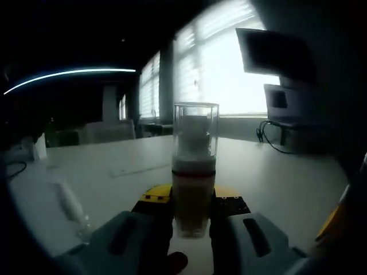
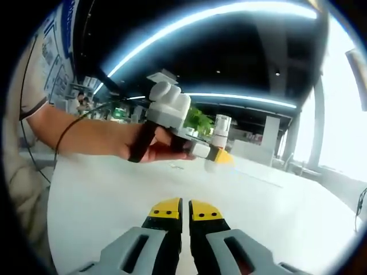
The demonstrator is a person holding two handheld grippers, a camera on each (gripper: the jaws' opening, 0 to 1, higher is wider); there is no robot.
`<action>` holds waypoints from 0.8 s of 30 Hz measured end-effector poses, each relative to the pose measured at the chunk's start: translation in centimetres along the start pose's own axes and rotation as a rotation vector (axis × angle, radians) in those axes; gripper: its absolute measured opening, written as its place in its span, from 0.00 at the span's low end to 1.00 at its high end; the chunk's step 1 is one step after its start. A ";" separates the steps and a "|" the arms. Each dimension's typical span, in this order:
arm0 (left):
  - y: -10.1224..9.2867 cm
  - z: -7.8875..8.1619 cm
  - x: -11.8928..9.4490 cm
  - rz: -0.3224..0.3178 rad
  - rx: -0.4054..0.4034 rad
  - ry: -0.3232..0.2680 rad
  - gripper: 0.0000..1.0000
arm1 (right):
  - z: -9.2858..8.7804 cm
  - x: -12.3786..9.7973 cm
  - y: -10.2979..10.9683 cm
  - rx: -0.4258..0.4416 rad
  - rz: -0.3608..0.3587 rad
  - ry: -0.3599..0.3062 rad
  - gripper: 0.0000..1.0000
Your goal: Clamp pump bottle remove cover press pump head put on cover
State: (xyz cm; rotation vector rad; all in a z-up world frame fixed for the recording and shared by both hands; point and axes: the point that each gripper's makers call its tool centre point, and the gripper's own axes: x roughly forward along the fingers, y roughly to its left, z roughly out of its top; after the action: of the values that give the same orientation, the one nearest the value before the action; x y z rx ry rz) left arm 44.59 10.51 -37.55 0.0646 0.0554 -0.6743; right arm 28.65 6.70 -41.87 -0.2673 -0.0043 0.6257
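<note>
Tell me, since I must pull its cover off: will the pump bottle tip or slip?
The bottle is tall and narrow, so probably tippy, but the left hand-held gripper clamps its lower body. The clear cover looks smooth, perhaps slippery.

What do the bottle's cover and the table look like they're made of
Cover: probably clear hard plastic, glossy; the white pump head shows through it and the window light shines through its rim. Glass can't be ruled out.
Table: a smooth white top, likely laminate or painted board, semi-matte with only a soft sheen; the core isn't visible.
</note>
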 end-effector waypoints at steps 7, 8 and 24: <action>-0.1 1.3 -2.5 -0.005 0.020 -0.028 0.14 | -0.1 0.0 0.0 -0.001 -0.003 0.005 0.00; -0.2 1.5 -2.7 -0.008 0.023 -0.031 0.14 | -0.1 0.1 -0.1 0.000 -0.004 0.005 0.00; 0.1 3.2 -7.0 -0.009 0.011 -0.078 0.14 | -0.4 0.1 -0.3 -0.007 -0.010 0.015 0.00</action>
State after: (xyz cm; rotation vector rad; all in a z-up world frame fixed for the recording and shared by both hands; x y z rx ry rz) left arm 39.31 14.68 -33.87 0.0486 -0.0226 -0.6853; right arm 28.95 6.47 -42.17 -0.2790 0.0065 0.6141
